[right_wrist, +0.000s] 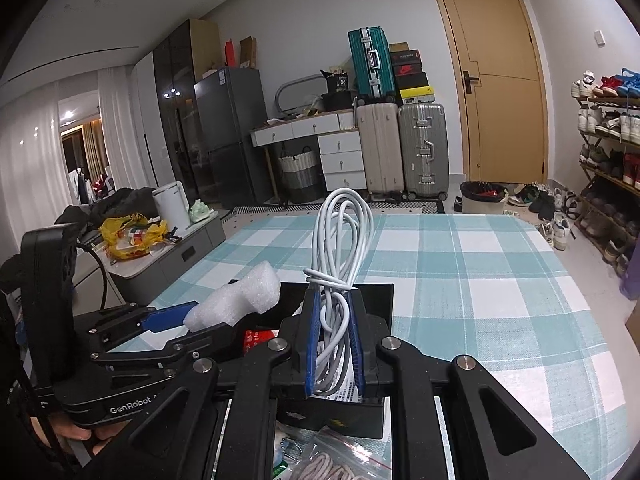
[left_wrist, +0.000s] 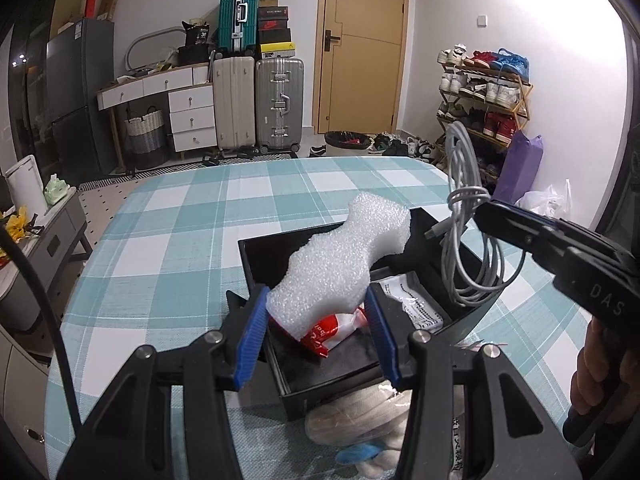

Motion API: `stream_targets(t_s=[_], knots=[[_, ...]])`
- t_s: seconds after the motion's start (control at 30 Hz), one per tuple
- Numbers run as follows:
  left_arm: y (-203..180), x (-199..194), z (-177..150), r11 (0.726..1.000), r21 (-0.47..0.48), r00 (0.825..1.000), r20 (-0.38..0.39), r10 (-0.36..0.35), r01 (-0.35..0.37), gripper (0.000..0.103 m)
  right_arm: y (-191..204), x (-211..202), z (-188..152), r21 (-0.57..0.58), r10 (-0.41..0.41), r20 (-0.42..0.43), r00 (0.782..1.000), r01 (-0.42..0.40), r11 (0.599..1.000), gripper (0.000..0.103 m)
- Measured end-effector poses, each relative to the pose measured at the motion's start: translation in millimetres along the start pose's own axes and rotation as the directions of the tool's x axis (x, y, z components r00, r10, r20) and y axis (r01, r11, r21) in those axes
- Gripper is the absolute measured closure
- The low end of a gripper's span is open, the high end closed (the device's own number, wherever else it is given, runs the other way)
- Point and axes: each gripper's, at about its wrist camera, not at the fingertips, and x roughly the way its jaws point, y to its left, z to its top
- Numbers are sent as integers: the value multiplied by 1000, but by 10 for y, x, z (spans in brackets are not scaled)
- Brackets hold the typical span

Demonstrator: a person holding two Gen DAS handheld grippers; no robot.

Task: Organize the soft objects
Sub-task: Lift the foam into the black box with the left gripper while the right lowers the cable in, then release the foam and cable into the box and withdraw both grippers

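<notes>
Left wrist view: left gripper (left_wrist: 318,334) low at 6 o'clock, blue pads (left_wrist: 253,340) clamped on the near end of a white foam block (left_wrist: 344,256). Foam slanting up toward 1 o'clock, held above the open black box (left_wrist: 260,268) at centre. Inside the box, beneath the foam, a red-and-white packet (left_wrist: 332,332); toward 3 o'clock of that, a white printed sachet (left_wrist: 416,300). At 3 o'clock, right gripper (left_wrist: 486,208) reaching in from the side, closed on a coiled grey-white cable (left_wrist: 470,240) whose loops hang down into the box's right part and stand up above the jaws. Wrapped pale bundle (left_wrist: 360,420) on the checked tablecloth (left_wrist: 180,220) just in front of the box, at 6 o'clock. A hand (left_wrist: 592,384) on the right gripper's handle at 4 o'clock.

Right wrist view: right gripper (right_wrist: 334,312) at centre-bottom, blue pads (right_wrist: 313,336) pinched tight on the cable (right_wrist: 340,240), loops rising toward 12 o'clock and trailing down between the fingers. Black box (right_wrist: 380,292) directly under and behind the jaws. At 9 o'clock, left gripper (right_wrist: 192,320) gripping the foam block (right_wrist: 236,296), foam over the box's left side. Red packet (right_wrist: 258,340) showing just beneath. Clear bags with rope-like contents (right_wrist: 332,464) at 6 o'clock, close to the camera. Checked tablecloth (right_wrist: 480,280) stretching toward 1 and 3 o'clock.
</notes>
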Motion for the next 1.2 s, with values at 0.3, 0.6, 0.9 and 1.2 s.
stream_targets(t_s=[0.3, 0.6, 0.9, 1.2], knots=[[-83, 58, -27, 999, 43, 1000, -25, -15, 16, 55, 17, 196, -72, -65, -40, -59, 997, 36, 997, 89], [-106, 78, -42, 998, 65, 999, -35, -23, 25, 55, -23, 341, -141, -83, -63, -143, 988, 51, 995, 88], [-59, 60, -62, 997, 75, 999, -35, -24, 26, 54, 36, 358, -258, -122, -30, -211, 977, 4, 993, 86], [35, 7, -54, 998, 32, 998, -43, -44, 46, 52, 102, 292, -245, -136, -1, -195, 981, -26, 990, 78]])
